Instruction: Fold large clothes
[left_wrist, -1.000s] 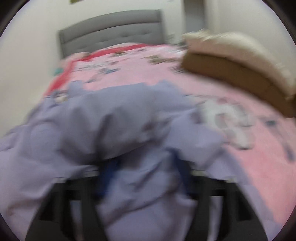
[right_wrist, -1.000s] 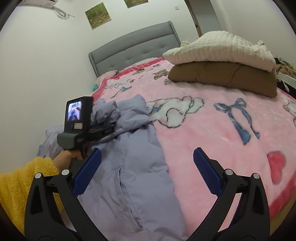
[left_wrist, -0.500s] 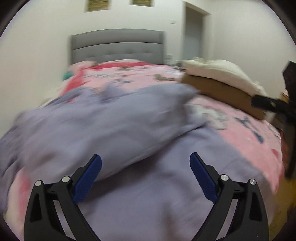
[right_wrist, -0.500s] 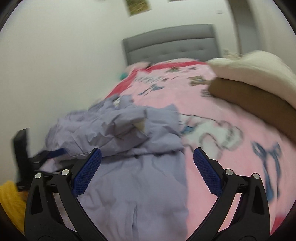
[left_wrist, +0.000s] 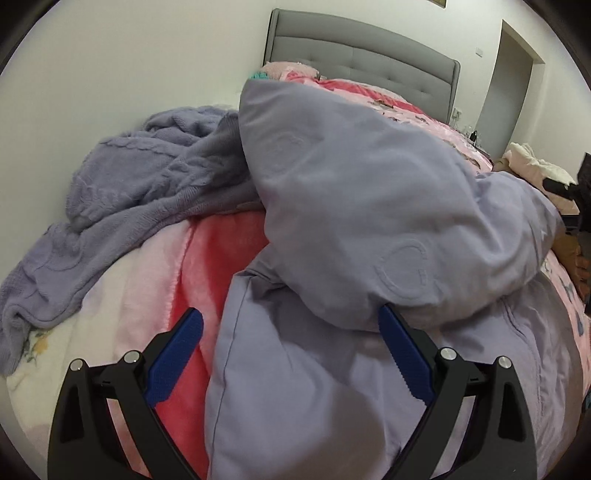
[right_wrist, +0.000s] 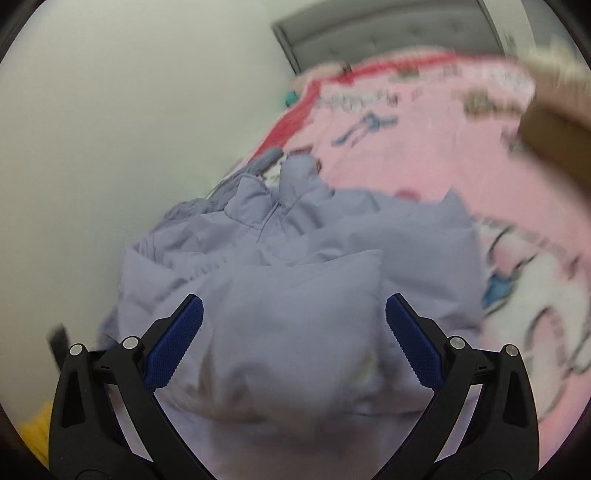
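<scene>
Left gripper (left_wrist: 290, 354) jaws spread wide, just finished opening, nothing pinched; lilac jacket (left_wrist: 369, 206) heaped at frame centre between them. Right gripper (right_wrist: 294, 341) jaws spread, jacket below. Knit sweater (left_wrist: 140, 177) upper left, on pink blanket (left_wrist: 218, 258).

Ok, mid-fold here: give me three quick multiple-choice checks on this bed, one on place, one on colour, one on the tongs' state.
1. Where does the knitted sweater lie?
A. left of the jacket
B. on the pillows
C. on the floor

2. What colour is the jacket?
A. yellow
B. lilac
C. brown

3. How are the left tongs?
A. shut on the jacket
B. shut on nothing
C. open

Key: A, it is bunched by the wall, left of the jacket; B, lilac fabric; C, both pads stand wide apart.
</scene>
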